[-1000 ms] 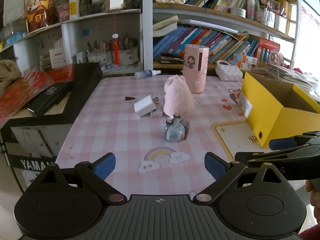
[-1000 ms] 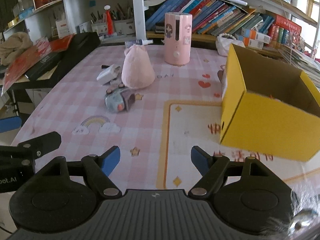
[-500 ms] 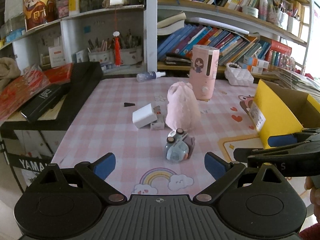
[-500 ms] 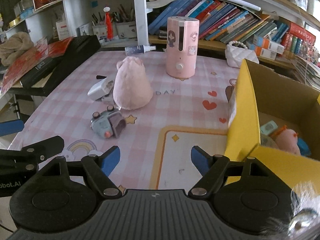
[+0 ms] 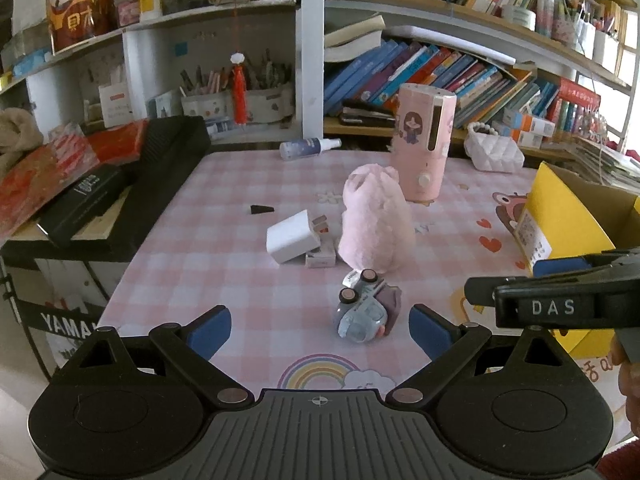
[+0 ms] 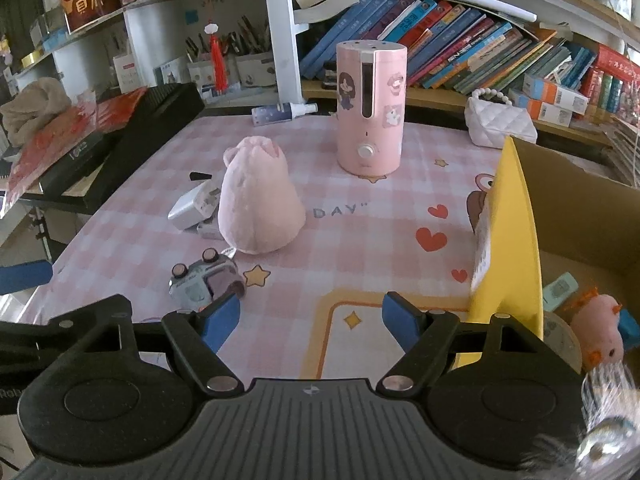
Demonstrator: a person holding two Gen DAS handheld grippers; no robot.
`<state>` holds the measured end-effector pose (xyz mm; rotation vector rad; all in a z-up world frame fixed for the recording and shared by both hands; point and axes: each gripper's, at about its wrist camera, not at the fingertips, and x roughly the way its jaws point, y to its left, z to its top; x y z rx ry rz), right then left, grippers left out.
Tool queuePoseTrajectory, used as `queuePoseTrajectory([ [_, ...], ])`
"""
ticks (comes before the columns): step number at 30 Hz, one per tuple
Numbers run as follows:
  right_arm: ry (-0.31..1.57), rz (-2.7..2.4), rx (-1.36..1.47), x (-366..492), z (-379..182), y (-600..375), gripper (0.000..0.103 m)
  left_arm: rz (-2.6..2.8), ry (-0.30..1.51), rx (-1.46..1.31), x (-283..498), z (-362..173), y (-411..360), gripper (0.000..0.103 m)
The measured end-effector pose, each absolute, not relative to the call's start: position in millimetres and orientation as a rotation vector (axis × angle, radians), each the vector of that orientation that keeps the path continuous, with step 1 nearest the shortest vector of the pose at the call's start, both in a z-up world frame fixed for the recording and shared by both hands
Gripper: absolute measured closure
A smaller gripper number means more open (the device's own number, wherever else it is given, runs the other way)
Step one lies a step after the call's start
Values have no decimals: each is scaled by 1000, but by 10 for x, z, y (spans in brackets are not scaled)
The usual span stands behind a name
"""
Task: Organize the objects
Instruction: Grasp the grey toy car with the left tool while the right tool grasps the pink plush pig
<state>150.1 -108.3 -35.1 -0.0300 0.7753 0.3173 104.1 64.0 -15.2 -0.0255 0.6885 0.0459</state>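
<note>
Both views have closed in on the small grey-blue toy car [image 5: 365, 308]; your left hand-held gripper [image 5: 320, 326], wide open, sits nearer, car just ahead-right, long axis pointing roughly toward you.

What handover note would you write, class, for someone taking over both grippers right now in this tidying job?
Left gripper: open, empty, low over the table, aimed at the tipped-over toy car.
Right gripper: open, empty, beside the yellow box.
Done: a pink plush toy and a few small items already lie inside the box.
Left on the table: toy car, pink plush pouch, white charger with a small box beside it, pink humidifier, spray bottle.
</note>
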Motion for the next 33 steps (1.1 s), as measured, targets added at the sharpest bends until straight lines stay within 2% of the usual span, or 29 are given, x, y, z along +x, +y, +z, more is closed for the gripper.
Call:
queuePoseTrajectory([
  [9,776,331,11,1811,-346,-1076,26,-14,731,27,1355,-308,493,8],
  [14,770,352,23,2045,-338,-1022,26,-43,763,64,1609,-462,419,14],
  [17,769,378,24,2182,-341,-965,25,-66,789,77,1753,-554,362,21],
  [20,769,401,17,2312,-351,-910,24,-91,829,84,1875,-659,322,33],
  [22,770,415,11,2398,-357,-878,23,-101,854,82,1926,-718,315,45],
  [24,771,435,2,2481,-366,-844,22,-104,883,79,1972,-778,320,51],
  [33,801,520,-41,2751,-468,-613,18,-101,886,21,1942,-752,422,54],
])
